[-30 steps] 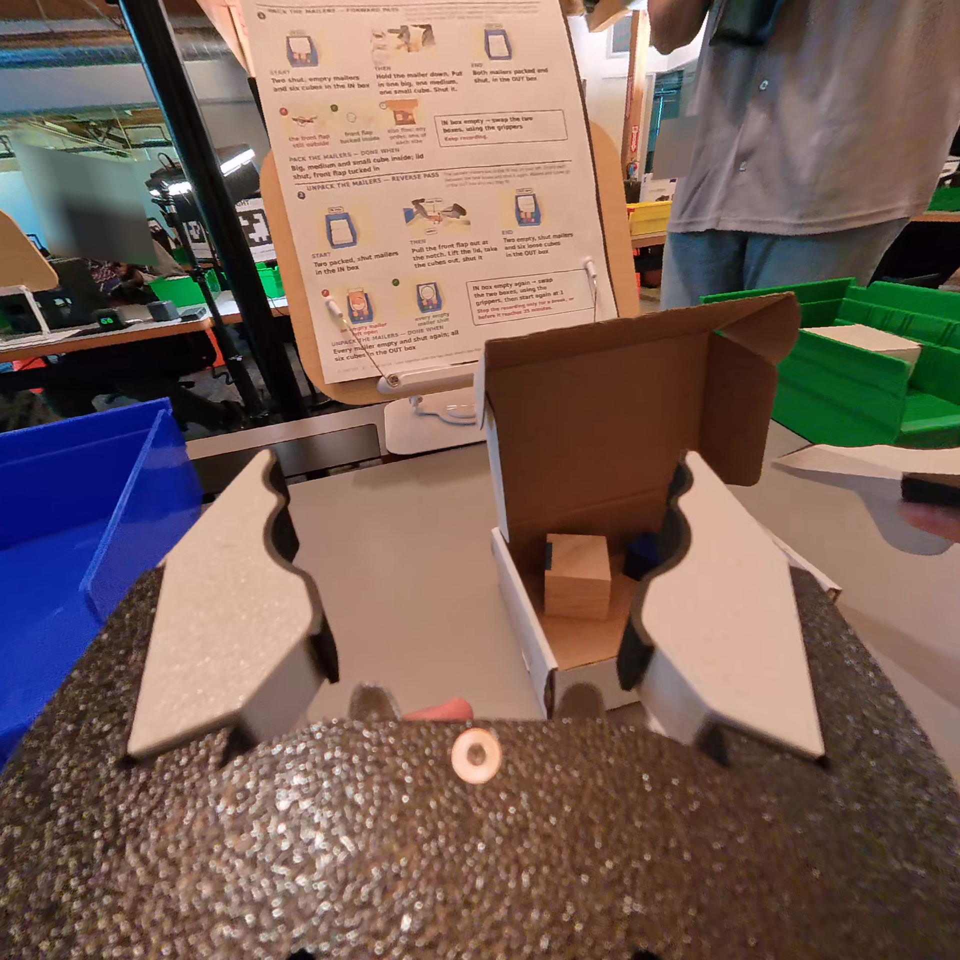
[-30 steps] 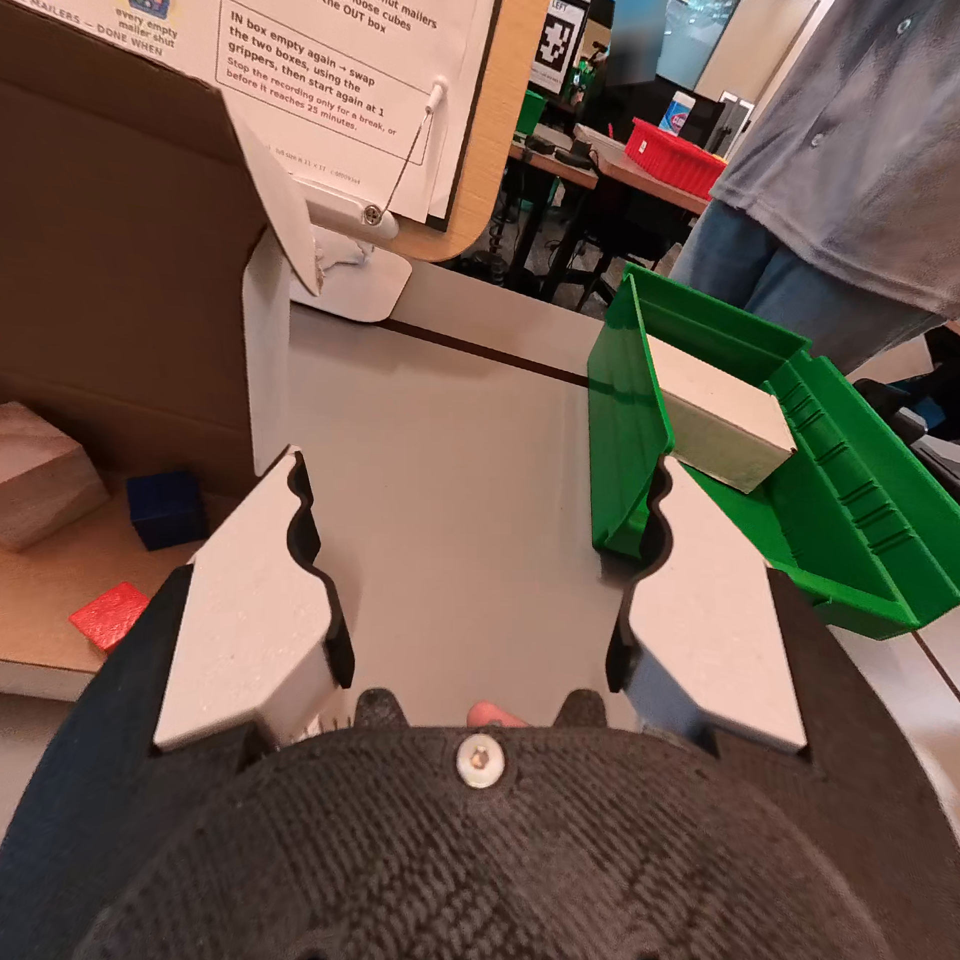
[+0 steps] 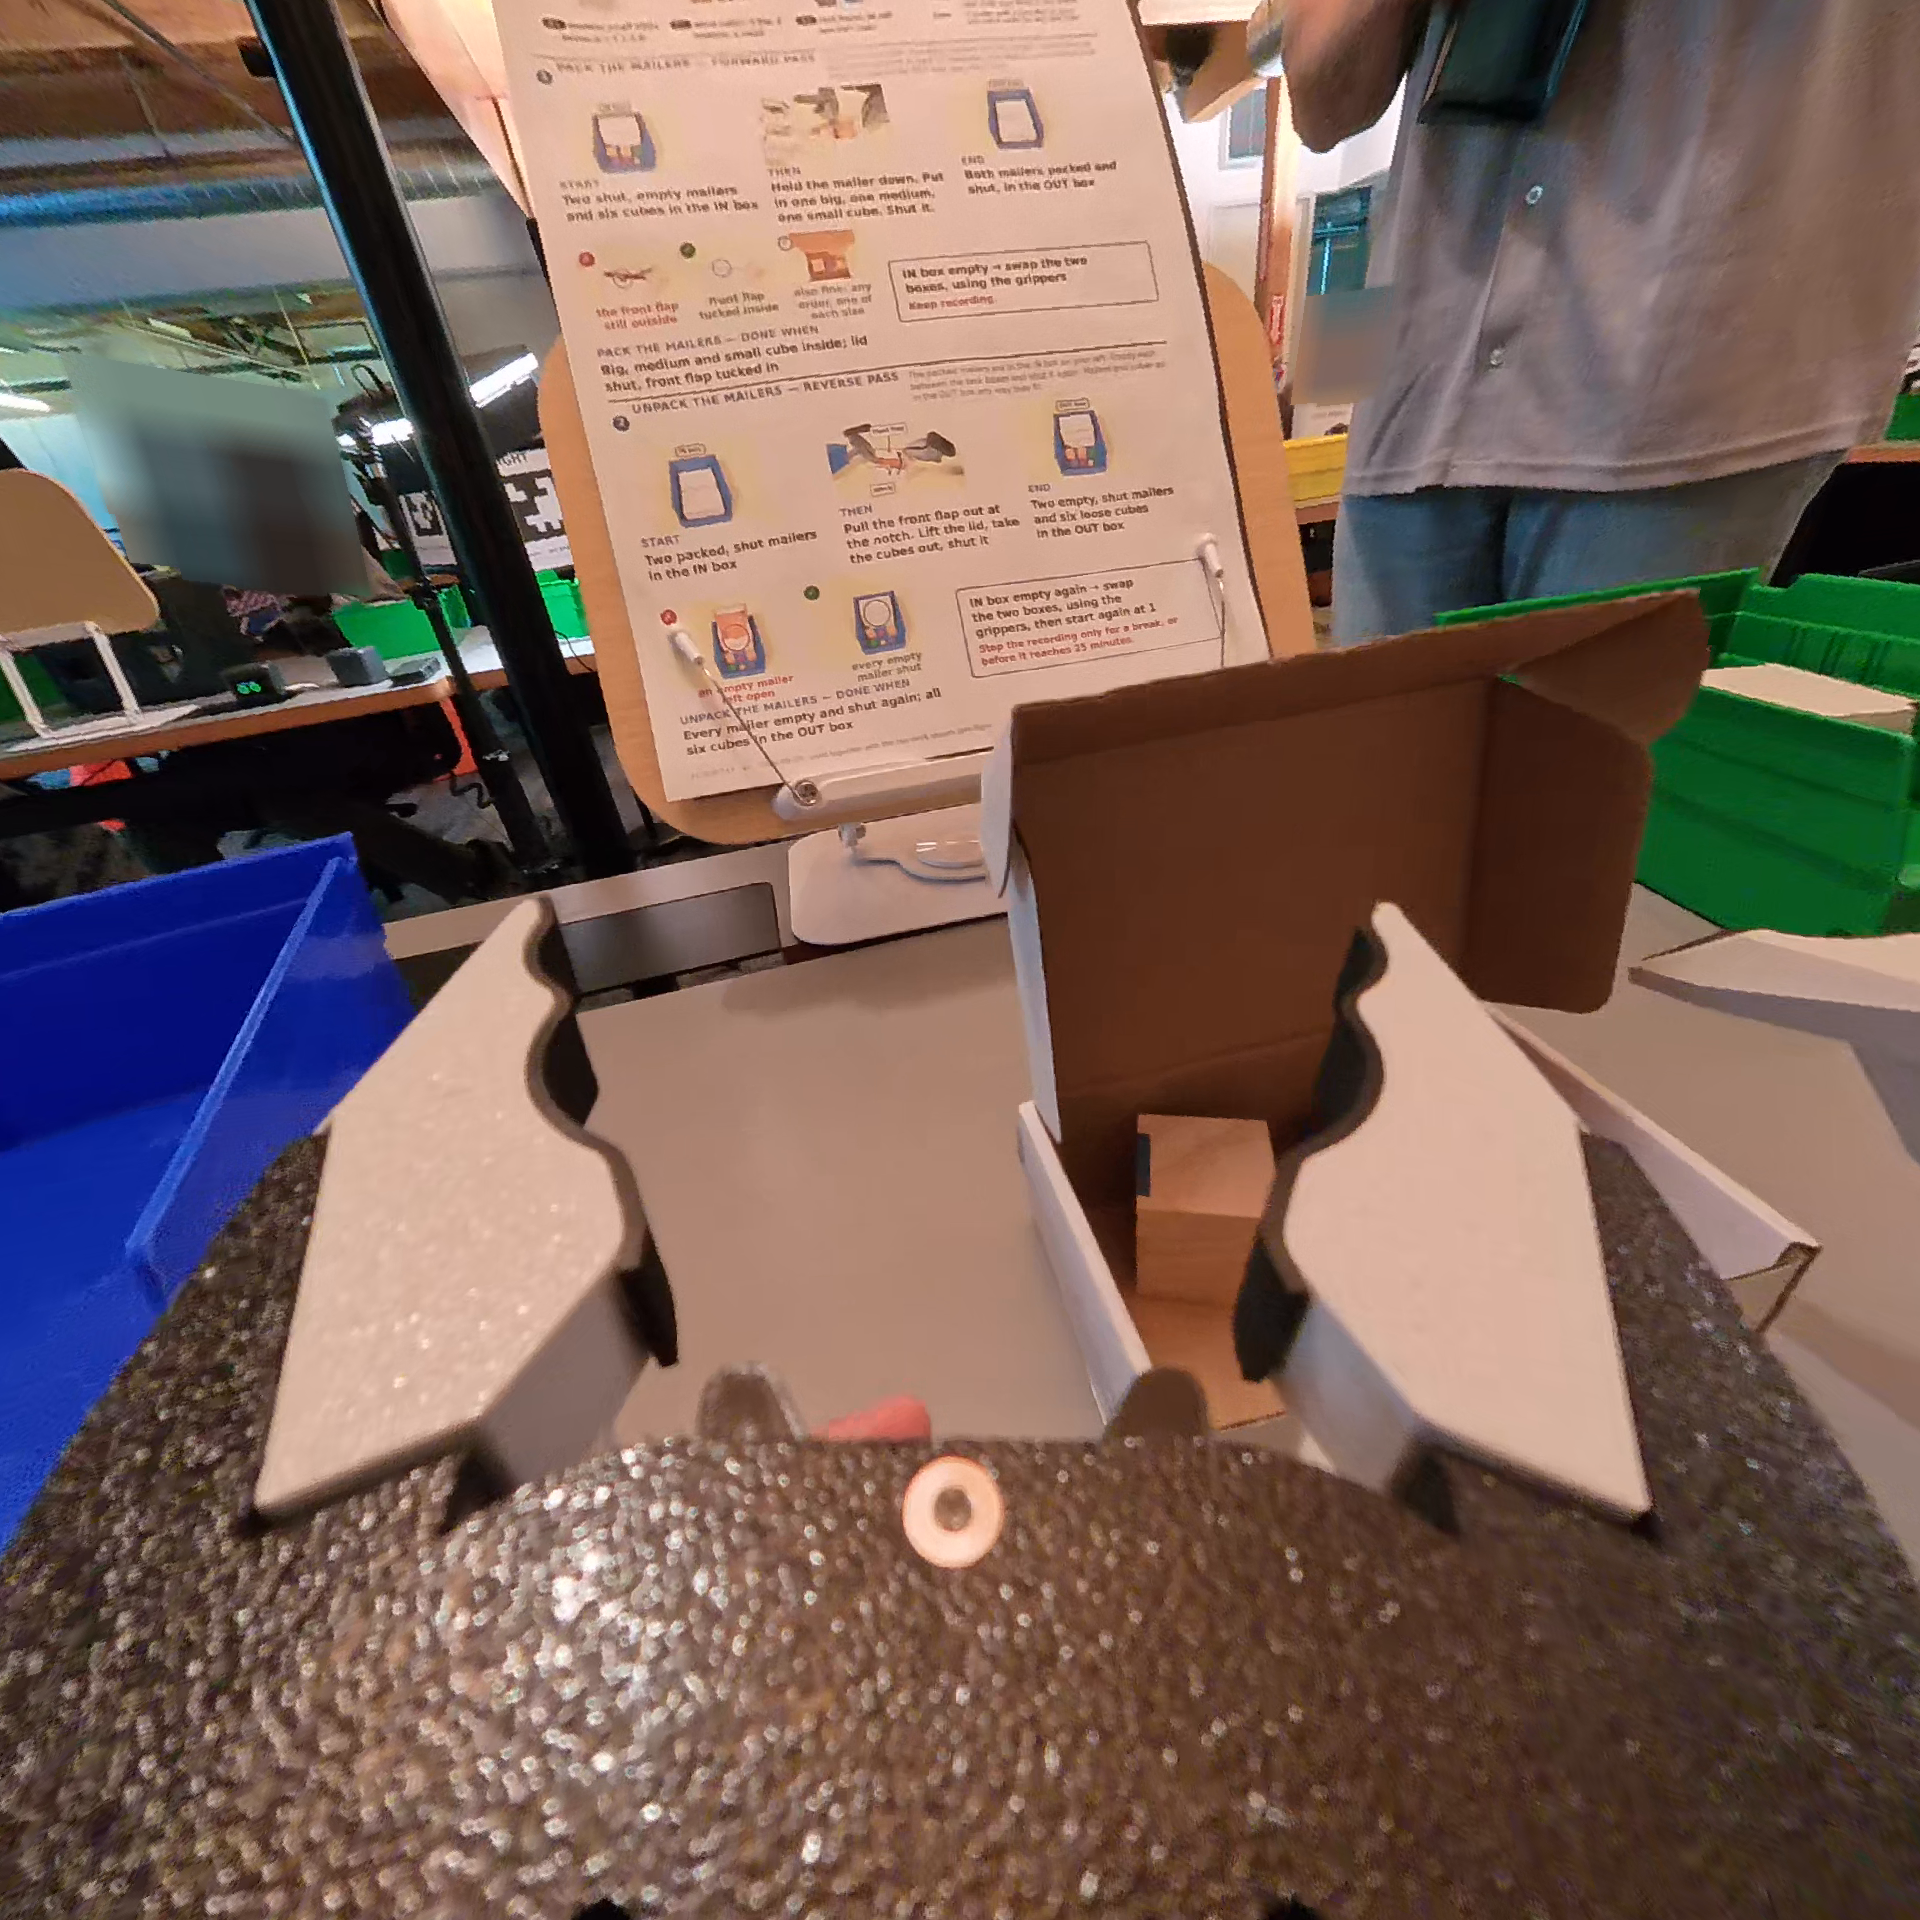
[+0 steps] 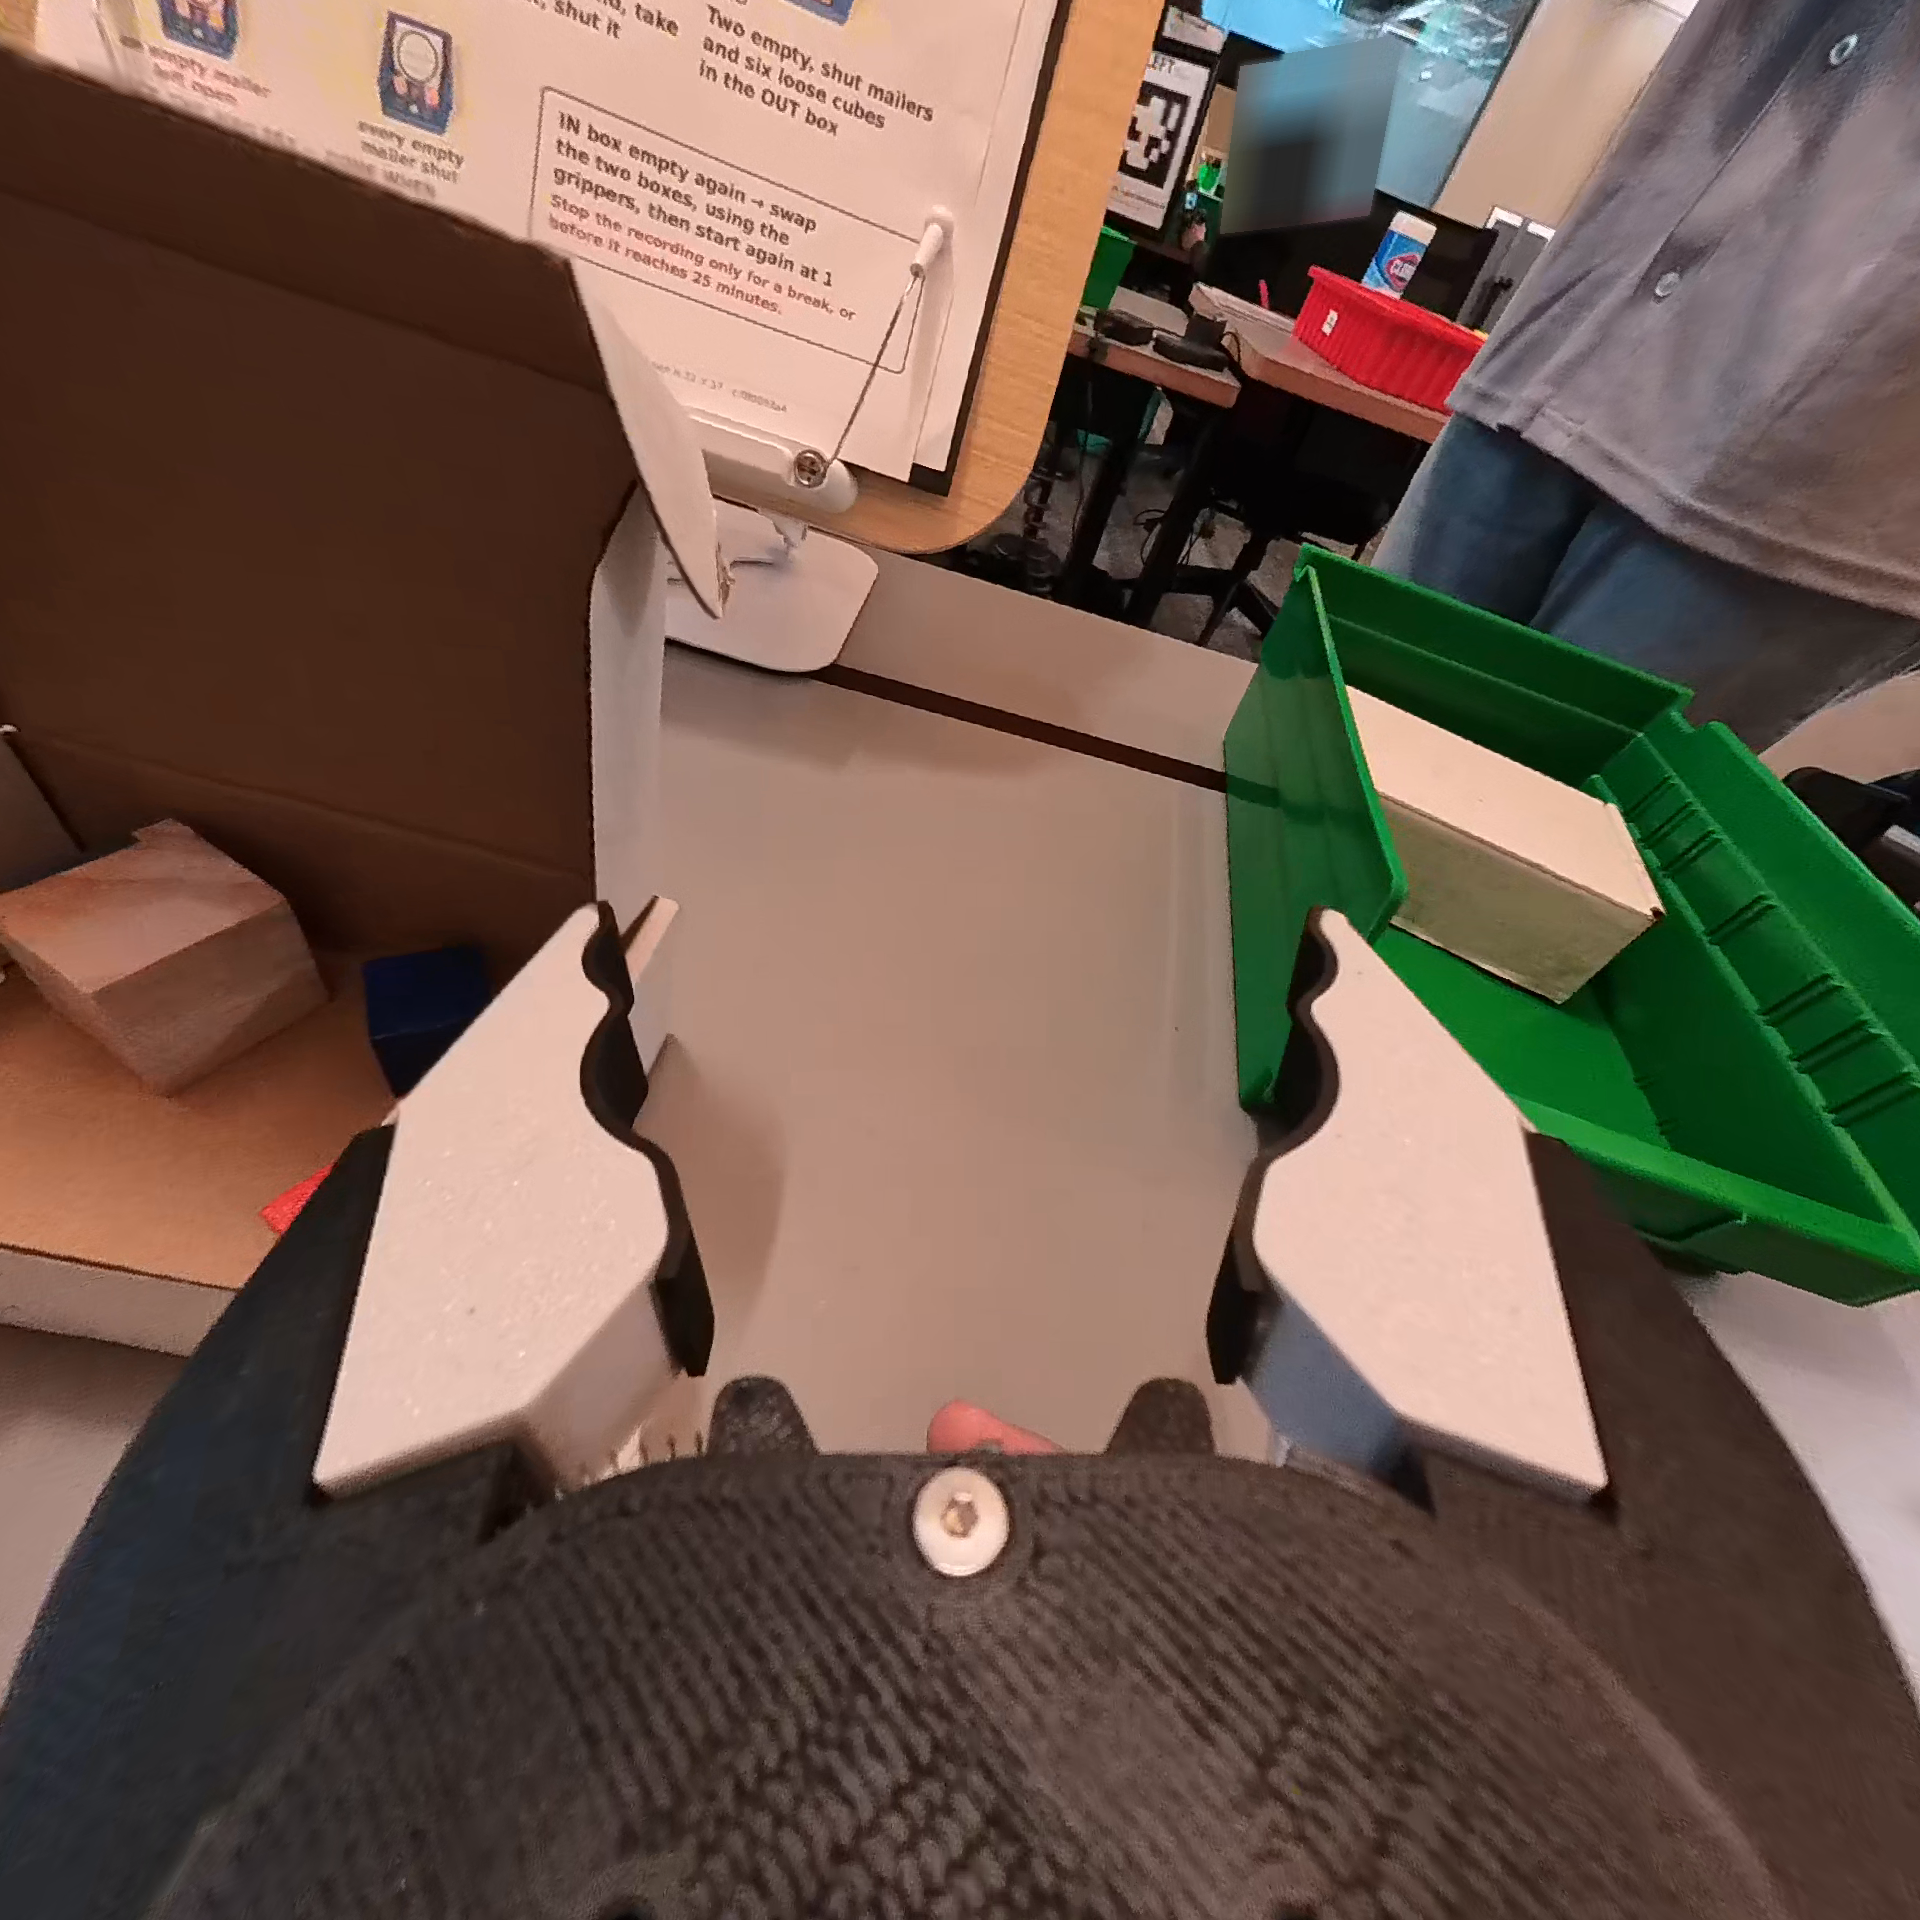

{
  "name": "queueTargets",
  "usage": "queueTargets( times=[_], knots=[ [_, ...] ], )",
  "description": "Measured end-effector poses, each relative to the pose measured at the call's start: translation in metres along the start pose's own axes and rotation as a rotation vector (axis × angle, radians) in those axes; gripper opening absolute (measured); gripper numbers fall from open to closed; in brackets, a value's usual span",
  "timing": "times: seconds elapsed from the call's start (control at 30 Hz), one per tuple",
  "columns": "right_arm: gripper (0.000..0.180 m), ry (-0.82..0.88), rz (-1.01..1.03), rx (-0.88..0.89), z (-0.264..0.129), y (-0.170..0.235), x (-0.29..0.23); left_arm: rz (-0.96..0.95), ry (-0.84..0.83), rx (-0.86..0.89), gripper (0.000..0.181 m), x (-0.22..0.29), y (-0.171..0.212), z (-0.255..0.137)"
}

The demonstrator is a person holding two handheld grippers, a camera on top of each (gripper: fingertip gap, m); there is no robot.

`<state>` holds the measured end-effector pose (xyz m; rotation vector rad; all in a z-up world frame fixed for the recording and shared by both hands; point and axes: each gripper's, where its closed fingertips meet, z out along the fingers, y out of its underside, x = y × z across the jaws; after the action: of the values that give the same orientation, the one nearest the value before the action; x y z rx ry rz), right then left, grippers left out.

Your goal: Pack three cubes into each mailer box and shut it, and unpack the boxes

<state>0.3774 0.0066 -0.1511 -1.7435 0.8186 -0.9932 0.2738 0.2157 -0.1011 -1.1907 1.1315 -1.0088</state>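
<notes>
An open mailer box (image 3: 1236, 914) stands on the grey table with its lid upright; it also shows in the right wrist view (image 4: 291, 540). Inside lie a big wooden cube (image 3: 1200, 1205) (image 4: 166, 951), a blue cube (image 4: 426, 997) and a red cube (image 4: 296, 1200), partly hidden by my fingers. My left gripper (image 3: 961, 1049) is open and empty, straddling the box's left wall. My right gripper (image 4: 961, 1023) is open and empty over bare table right of the box. A shut white mailer (image 4: 1496, 857) lies in the green bin (image 4: 1704, 1143).
A blue bin (image 3: 177, 1060) stands at the left. The green bin also shows in the left wrist view (image 3: 1787, 790). An instruction sheet on a stand (image 3: 883, 416) is behind the box. A person (image 3: 1621, 312) stands behind the table at the right.
My left gripper has moved closer to the open mailer, its right finger now over the box floor. My right gripper has moved slightly left toward the box. Both stay open.
</notes>
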Motion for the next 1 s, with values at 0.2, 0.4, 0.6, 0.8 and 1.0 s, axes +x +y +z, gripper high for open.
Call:
queueTargets(
  times=[0.2,0.4,0.6,0.8,1.0],
  knots=[
    [0.112,-0.048,0.019,0.019,-0.006,-0.003,-0.008,-0.052,0.053,0.004,0.131,0.002,-0.002,0.008],
    [0.108,-0.083,0.032,0.032,-0.008,-0.004,-0.016,-0.046,0.034,0.043,0.123,0.0,0.008,0.006],
    [0.113,-0.067,0.013,0.036,-0.004,-0.001,-0.027,-0.021,0.027,0.028,0.123,-0.002,0.021,0.0],
    [0.116,-0.036,0.056,0.034,0.004,0.009,-0.02,0.04,0.003,0.024,0.123,-0.006,0.023,-0.002],
    [0.119,-0.045,0.121,0.022,0.015,0.017,-0.012,0.073,-0.023,0.006,0.123,-0.012,0.026,0.001]
  ],
)
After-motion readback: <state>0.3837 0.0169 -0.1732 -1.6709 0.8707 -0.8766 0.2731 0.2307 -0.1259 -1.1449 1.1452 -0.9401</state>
